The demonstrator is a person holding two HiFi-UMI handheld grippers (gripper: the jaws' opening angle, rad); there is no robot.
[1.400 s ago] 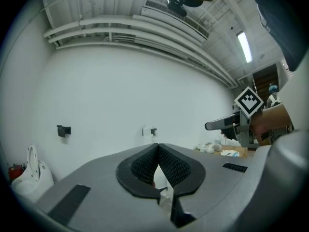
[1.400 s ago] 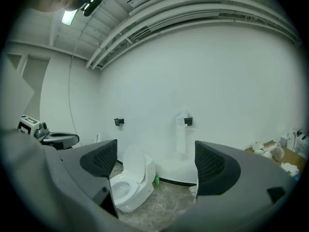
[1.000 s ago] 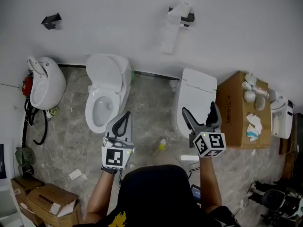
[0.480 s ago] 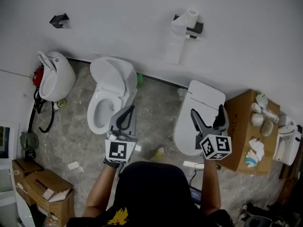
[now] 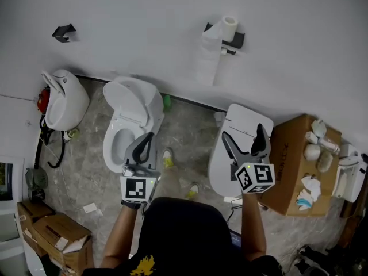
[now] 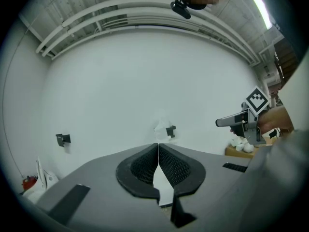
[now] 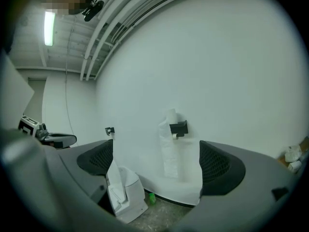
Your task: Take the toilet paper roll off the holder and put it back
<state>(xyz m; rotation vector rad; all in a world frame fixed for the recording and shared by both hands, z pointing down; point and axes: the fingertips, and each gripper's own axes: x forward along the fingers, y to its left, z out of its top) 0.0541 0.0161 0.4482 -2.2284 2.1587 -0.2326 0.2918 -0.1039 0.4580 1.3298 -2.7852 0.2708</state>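
Toilet paper roll (image 5: 229,23) sits on the black wall holder (image 5: 235,39), with a long strip hanging down the wall. Left tool (image 5: 148,140) is closed, nothing between its jaws. Right tool (image 5: 242,133) stands wide open, empty. Both tools are well apart from the roll.

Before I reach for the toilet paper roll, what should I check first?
1. Toilet paper roll seated on the black holder: ok.
2. Right gripper open and empty: ok.
3. Right gripper aimed at the roll: ok, it shows far off between the jaws.
4. Close enough to grasp: not ok, well short of the wall.
5. Left gripper open: not ok, shut and empty.
6. Hanging paper tail clear of the grasp: cannot tell.
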